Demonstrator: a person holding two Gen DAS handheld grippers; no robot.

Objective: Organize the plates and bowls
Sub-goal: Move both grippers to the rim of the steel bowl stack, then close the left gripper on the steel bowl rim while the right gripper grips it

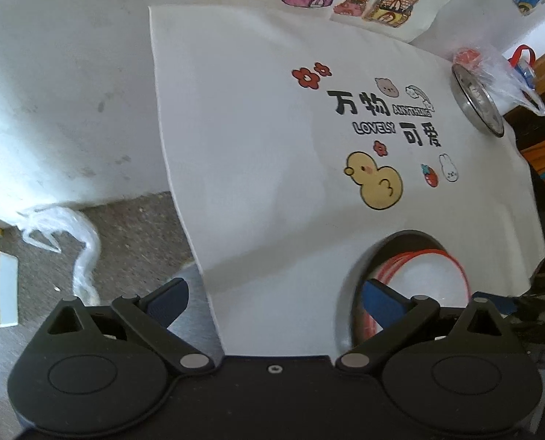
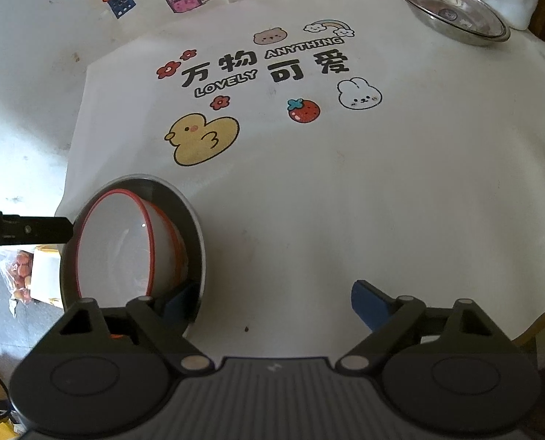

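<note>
White cartoon-print tablecloth (image 2: 345, 190) covers the table; duck print (image 2: 202, 139) is my reference. Far beyond the duck, at the cloth's back corner: steel plate (image 2: 455, 13), empty as far as I can tell. Near side of the duck, at the cloth's front edge: second steel plate (image 2: 195, 234) with a red-rimmed white bowl (image 2: 125, 253) sitting in it. Right gripper (image 2: 272, 302) hovers just beside that stack, jaws wide apart, holding nothing. Left gripper (image 1: 272, 302) on the stack's other side, jaws also apart, empty. Looks like the grouping step: next move probably fetches the far plate, needs a rim pinch.
</note>
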